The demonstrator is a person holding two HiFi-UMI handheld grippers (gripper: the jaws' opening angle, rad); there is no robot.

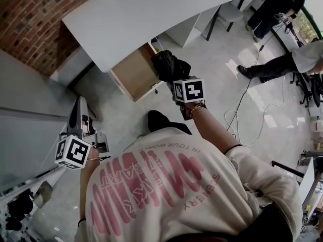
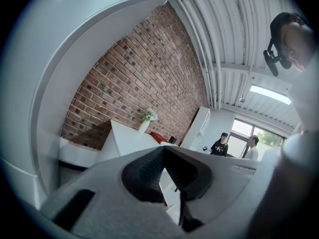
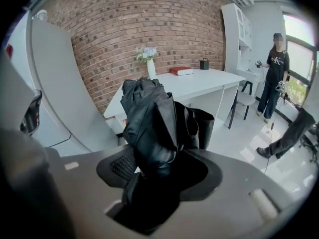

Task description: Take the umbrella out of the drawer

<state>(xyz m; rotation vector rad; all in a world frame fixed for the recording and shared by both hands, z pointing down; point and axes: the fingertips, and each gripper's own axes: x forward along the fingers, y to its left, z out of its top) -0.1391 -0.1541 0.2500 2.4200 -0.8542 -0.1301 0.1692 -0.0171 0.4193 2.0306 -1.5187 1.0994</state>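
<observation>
Head view: the right tool (image 1: 174, 77) is clamped on a folded black umbrella (image 1: 169, 63), which hangs in the air just beyond the marker cube. Below and ahead of that tool the drawer (image 1: 135, 73) stands pulled out from under the white desk (image 1: 136, 14), and its wooden bottom looks bare. The umbrella seems to be out of the drawer already, though it sits over the front corner. The left tool (image 1: 79, 110) is well apart, off to the side and pointing roughly level, with nothing near it.

Left gripper view: the left tool (image 2: 163, 156) has its pads meeting at the tips and nothing between them. Far ahead of it lie the brick wall and the desk.

Right gripper view: the right tool (image 3: 154, 168) grips the umbrella (image 3: 149, 116) low on the bundle. The jaws are set fairly wide around the bunched fabric, and most of the canopy stands up past the jaw tips. A loose flap of fabric sticks out to that tool's right.

To do this well, I would keep the clamp pressure steady, since slick folds can slide. The umbrella should be carried up and back from the drawer front so that the loose flap does not catch the edge, with the left tool kept where it is.
</observation>
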